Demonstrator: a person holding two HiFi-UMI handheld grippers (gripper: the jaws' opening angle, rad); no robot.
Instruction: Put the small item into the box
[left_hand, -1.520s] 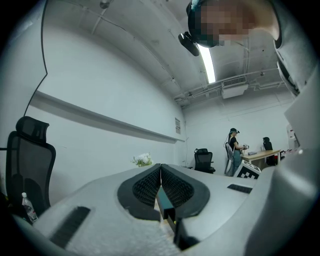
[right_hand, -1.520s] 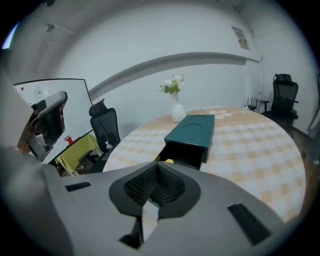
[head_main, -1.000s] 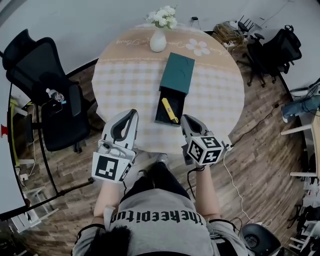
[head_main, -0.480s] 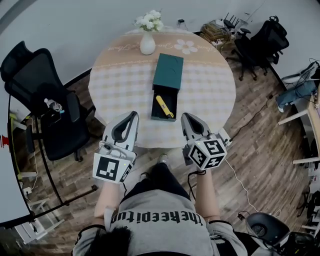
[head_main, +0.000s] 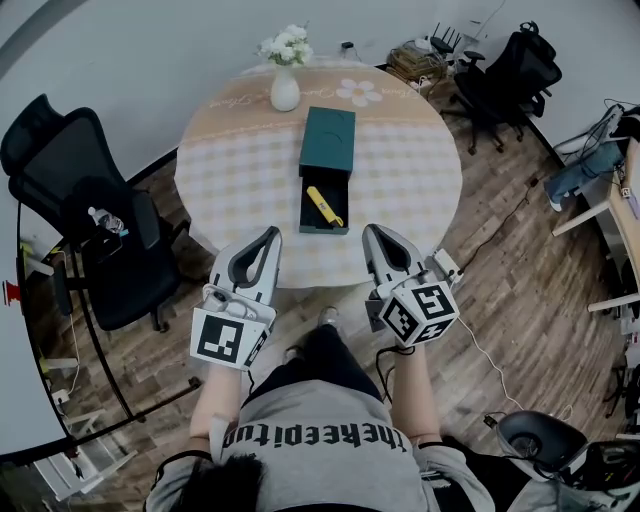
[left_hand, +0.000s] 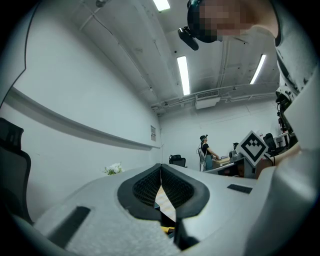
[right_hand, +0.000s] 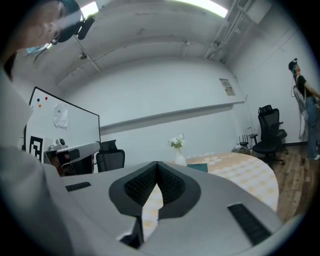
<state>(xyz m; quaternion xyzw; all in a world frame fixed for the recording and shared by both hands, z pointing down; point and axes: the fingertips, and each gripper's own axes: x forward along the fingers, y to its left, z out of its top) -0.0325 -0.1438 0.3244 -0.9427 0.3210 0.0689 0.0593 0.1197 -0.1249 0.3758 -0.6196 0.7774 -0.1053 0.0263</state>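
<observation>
Left gripper (head_main: 271, 233): its two jaws are pressed together at the tips, with nothing between them. It is held at the near edge of the table, left of the tray.
Right gripper (head_main: 369, 232): its jaws are pressed together too, and they hold nothing. It is held at the near edge, right of the tray.
Small item (head_main: 323, 206): a yellow stick. It lies slanted inside the open tray.
Box (head_main: 328, 140): dark green, in the middle of the table. Its tray (head_main: 337, 192) is pulled out toward the near side.
Table (head_main: 240, 170): round, with a checked cloth.
Between grippers and tray: only a strip of the cloth at the near edge.
Vase (head_main: 285, 95): white, with white flowers (head_main: 284, 45), at the far edge, well apart from the box.
Black chair (head_main: 70, 150): on the left, near the table, with a bottle (head_main: 106, 220) on its seat.
More black chairs (head_main: 505, 70): far right, on the wooden floor.
Power strip (head_main: 447, 266): white, on the floor just right of the right gripper.
Far away: in the left gripper view a person (left_hand: 205, 150) stands by a desk.
</observation>
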